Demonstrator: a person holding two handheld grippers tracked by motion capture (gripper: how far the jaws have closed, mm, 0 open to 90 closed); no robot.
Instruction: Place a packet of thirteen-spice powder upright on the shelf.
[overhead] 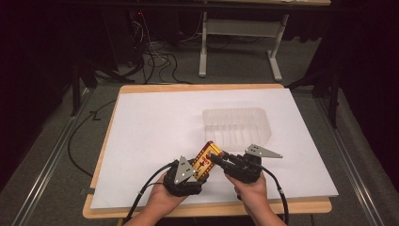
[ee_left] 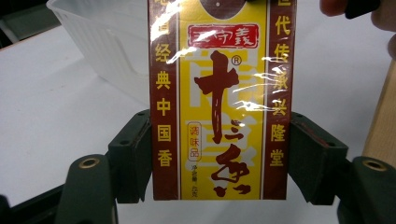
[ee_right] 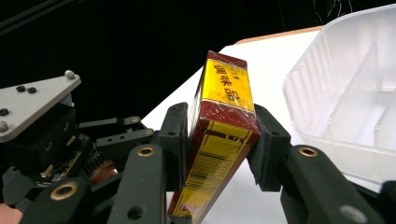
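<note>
Cellophane-wrapped spice box (overhead: pixel 205 160), yellow and maroon with red Chinese lettering, held above the white table sheet (overhead: pixel 155 127) near the clear tray (overhead: pixel 237 123). My left gripper (ee_left: pixel 219 158) clamps its long edges; my right gripper (ee_right: pixel 219 140) pinches the far end. Looks light, stiff, slippery film, so I'd grip flat faces, not corners.

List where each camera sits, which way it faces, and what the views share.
High view: above the person's side, looking forward and down at the table; both hands hold grippers.
Left gripper view: along the left gripper, jaws clamping the yellow box.
Right gripper view: along the right gripper, pads on the box's sides.
Shared: the box and the clear tray.
</note>
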